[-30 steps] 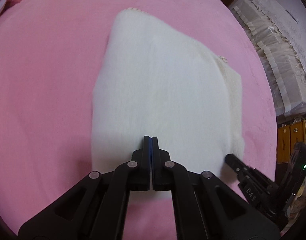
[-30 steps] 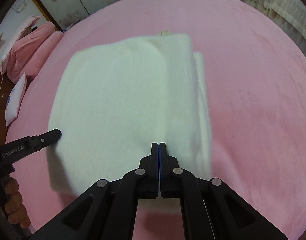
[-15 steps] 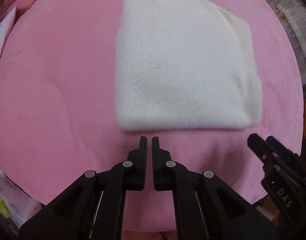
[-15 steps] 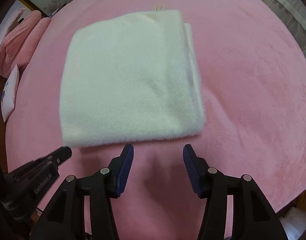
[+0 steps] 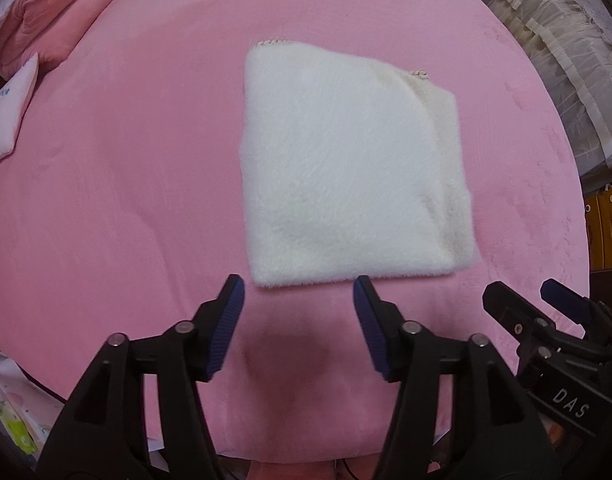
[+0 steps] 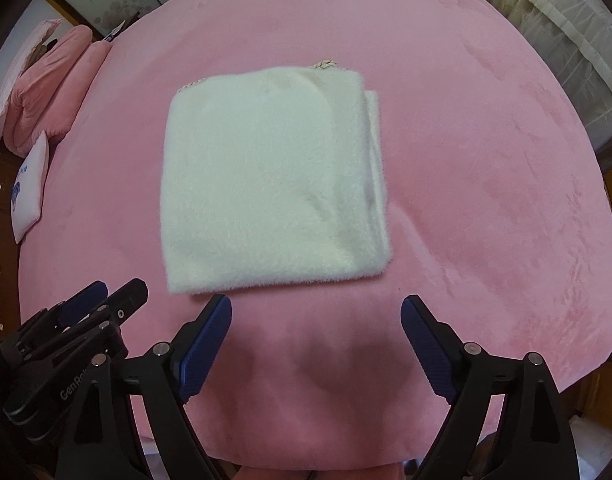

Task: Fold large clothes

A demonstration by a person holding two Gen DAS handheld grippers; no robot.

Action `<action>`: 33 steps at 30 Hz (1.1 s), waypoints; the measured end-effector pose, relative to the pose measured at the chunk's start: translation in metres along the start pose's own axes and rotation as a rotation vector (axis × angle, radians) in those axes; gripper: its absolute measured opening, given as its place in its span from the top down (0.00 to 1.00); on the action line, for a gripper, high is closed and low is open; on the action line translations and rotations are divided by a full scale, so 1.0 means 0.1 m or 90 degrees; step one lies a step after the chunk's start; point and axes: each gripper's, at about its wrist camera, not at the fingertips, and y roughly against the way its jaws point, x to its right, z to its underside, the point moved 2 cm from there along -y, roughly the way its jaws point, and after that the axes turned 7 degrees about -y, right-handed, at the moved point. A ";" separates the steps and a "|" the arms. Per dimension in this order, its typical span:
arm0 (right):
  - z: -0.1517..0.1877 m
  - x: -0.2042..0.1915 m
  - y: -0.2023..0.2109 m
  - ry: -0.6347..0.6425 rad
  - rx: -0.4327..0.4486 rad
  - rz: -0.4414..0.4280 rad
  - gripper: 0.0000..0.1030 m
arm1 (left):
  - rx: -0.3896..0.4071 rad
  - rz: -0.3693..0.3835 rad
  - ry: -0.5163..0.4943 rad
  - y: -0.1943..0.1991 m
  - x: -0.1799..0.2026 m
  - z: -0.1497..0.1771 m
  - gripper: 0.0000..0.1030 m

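The white fleece garment (image 5: 351, 176) is lying folded into a thick square on the pink bed (image 5: 118, 168); it is looking soft, limp and light, likely best pinched at a corner or along the near folded edge. Layered edges are showing on its right side. The left claw (image 5: 298, 300) and right claw (image 6: 315, 322) are hanging above, both having just been opening, holding nothing.

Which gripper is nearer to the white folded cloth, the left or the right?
Neither clearly: the left gripper and the right gripper both hang open, apart from the near edge of the white folded cloth, left by its left corner, right toward its right.
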 end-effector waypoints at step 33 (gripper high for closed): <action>-0.38 -0.38 -0.02 -0.020 -0.006 -0.035 0.08 | -0.006 0.024 -0.034 -0.01 0.16 -0.08 0.36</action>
